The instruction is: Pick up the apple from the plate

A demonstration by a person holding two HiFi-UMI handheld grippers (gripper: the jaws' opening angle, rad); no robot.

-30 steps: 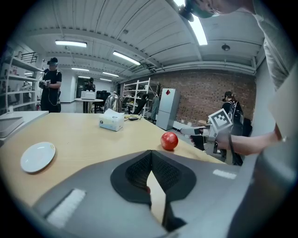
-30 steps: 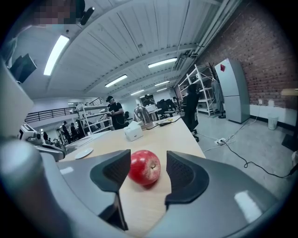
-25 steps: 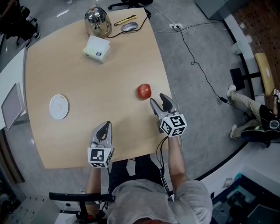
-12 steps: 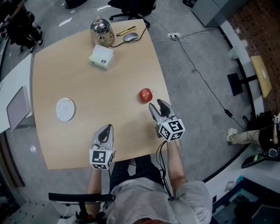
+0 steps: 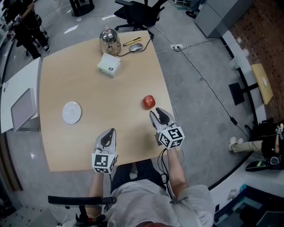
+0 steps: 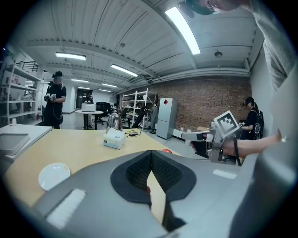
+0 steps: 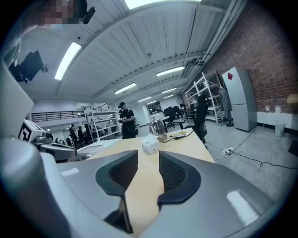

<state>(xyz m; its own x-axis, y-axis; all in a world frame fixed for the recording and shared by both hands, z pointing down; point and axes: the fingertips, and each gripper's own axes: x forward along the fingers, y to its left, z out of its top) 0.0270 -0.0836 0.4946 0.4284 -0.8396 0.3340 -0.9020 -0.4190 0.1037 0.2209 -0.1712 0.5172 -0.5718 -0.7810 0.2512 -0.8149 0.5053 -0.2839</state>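
Floor of plain grey spreads under everything, crossed by a black cable that runs from a power strip. The room is an open workshop with a brick wall, white shelving and long ceiling strip lights.

A pale wooden table with rounded corners takes up the middle. A white desk butts against its left edge and carries a flat grey slab. A black office chair stands at the far end.

Over the near edge the person holds both tools. The left gripper has its jaws pressed together with nothing in them. The right gripper has its jaws parted by a narrow gap; they have just been closing, and only bare tabletop shows between them.

At the far end sit a shiny metal kettle and, just nearer, a white box. The white plate lies empty toward the left side. The red apple rests on the bare wood near the right edge, well apart from the plate and just beyond the right gripper's tips. A grey mouse and a yellow pen lie beside the kettle.
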